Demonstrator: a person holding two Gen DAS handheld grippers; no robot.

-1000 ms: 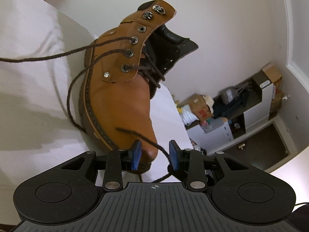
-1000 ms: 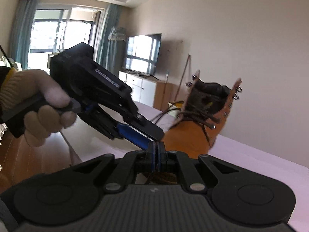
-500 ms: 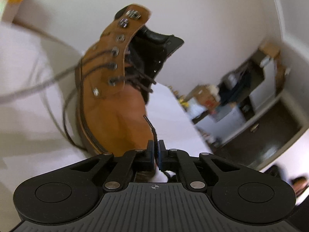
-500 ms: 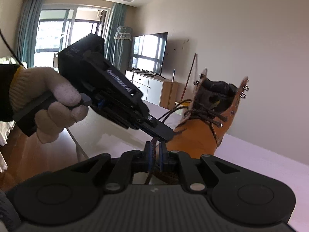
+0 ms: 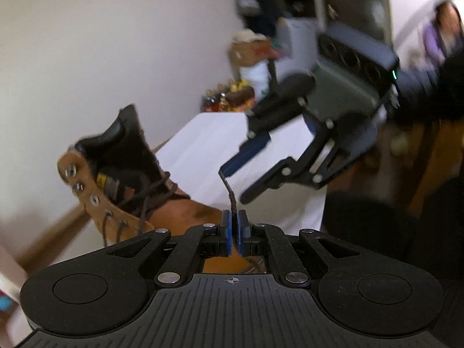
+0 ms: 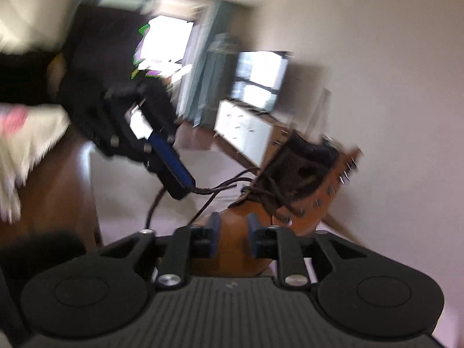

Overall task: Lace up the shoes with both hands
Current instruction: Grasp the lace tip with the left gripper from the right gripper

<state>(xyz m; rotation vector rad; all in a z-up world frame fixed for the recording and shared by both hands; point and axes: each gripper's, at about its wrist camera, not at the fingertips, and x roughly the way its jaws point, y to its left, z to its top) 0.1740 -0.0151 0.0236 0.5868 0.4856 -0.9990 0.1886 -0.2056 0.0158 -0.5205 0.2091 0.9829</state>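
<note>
A tan lace-up boot (image 5: 185,217) stands on the white-covered table (image 5: 203,145), its dark brown lace (image 5: 229,188) partly threaded. My left gripper (image 5: 233,217) is shut on the lace near its end, and the stiff tip sticks up above the pads. The right gripper (image 5: 233,185) hangs just above and to the right of that tip. In the blurred right wrist view, my right gripper (image 6: 233,227) has its jaws opening with nothing between them. The boot (image 6: 307,185) lies beyond it. The left gripper (image 6: 181,188) holds the lace (image 6: 220,187), which stretches to the boot.
Boxes and clutter (image 5: 246,55) stand past the table's far end, and a person (image 5: 440,29) is at the top right. A white cabinet (image 6: 246,133), a TV (image 6: 258,78) and a bright window (image 6: 165,43) are behind the boot. Wooden floor (image 6: 58,188) borders the table.
My left gripper shut on the lace, then rolled and rose with it. The right gripper went from shut on the lace to open and drew back from it.
</note>
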